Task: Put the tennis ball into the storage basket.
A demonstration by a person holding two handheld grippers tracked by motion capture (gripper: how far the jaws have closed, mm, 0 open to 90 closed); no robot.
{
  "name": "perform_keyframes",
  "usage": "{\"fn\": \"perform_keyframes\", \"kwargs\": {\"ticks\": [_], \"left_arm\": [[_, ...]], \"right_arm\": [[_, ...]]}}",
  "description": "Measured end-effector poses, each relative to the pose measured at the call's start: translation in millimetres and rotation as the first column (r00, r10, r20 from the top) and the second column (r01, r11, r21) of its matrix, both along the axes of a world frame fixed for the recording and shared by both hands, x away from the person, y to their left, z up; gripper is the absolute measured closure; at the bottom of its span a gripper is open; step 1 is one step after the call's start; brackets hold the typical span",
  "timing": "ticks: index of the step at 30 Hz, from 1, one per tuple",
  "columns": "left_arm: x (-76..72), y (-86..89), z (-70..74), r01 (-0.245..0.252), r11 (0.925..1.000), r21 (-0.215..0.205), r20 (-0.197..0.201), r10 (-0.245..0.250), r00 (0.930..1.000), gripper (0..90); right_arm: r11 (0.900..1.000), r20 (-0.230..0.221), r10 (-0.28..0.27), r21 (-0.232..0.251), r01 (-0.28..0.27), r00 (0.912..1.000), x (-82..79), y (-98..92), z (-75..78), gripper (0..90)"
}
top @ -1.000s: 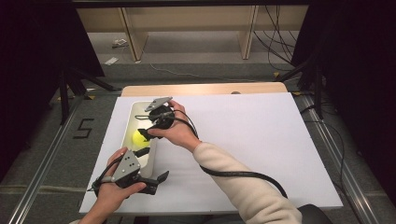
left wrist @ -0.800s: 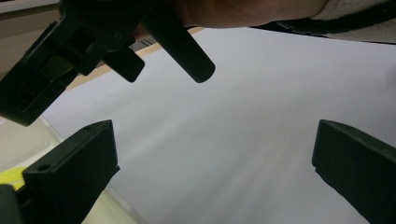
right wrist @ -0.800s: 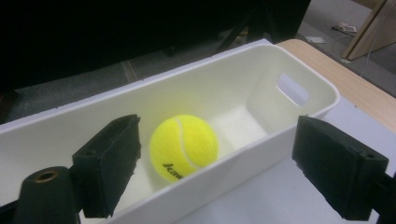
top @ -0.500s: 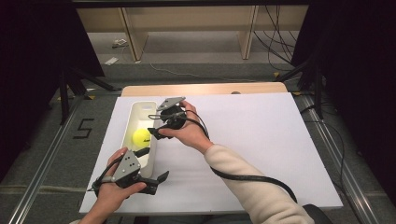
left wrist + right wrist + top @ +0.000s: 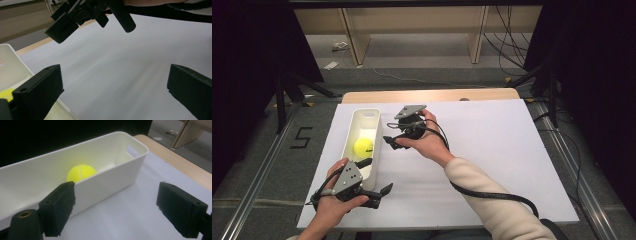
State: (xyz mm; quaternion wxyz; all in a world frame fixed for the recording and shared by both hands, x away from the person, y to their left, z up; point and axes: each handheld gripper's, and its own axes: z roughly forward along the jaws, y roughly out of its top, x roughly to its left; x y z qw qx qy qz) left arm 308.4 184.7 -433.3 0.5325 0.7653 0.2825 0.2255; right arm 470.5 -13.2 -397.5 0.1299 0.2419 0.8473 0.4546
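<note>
Item: tennis ball (image 5: 363,146), lying inside the white bin (image 5: 371,114), just left of the right gripper (image 5: 391,142). That gripper's jaws stood wide apart, empty. Left gripper (image 5: 377,176), jaws likewise spread, one jaw at the bin's near end. Step judged: ball deposited, hand clearing. Next move likely called for lifting clear of the bin wall.

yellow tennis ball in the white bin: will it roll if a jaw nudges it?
Probably: the yellow felt tennis ball is round and loose on the flat floor of the long white plastic bin. The walls should stop it. Its fuzzy felt likely grips well and gives slightly.
</note>
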Motion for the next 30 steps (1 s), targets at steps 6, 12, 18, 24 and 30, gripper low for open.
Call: {"fn": "perform_keyframes", "kwargs": {"ticks": [6,12,18,24,30], "left_arm": [[0.1,-0.2,-0.2,-0.001,1.0,0.001,-0.001,0.001,1.0,0.0],[0.2,0.4,-0.6,-0.005,1.0,-0.005,-0.004,0.005,1.0,0.0],[0.2,0.7,-0.8,-0.01,1.0,-0.001,-0.007,0.01,0.9999,0.0],[-0.5,0.1,-1.5,0.0,0.9999,-0.01,-0.023,0.0,0.9997,0.0],[-0.2,-0.4,-2.0,0.003,0.9999,-0.013,-0.025,-0.004,0.9997,0.0]], "right_arm": [[1.0,-0.008,-0.024,0.008,0.024,0.9997,-2.2,-14.3,-2.6,16.0],[0.999,-0.003,-0.035,0.013,0.035,0.9994,-3.3,-24.9,-1.5,16.0],[0.999,0.0,-0.051,0.01,0.051,0.9987,-5.3,-36.7,-0.8,16.0],[0.997,-0.003,-0.082,0.007,0.082,0.9966,-6.2,-55.7,-2.6,16.1],[0.994,-0.011,-0.112,0.012,0.112,0.9937,-8.1,-75.3,-6.2,16.2]]}}
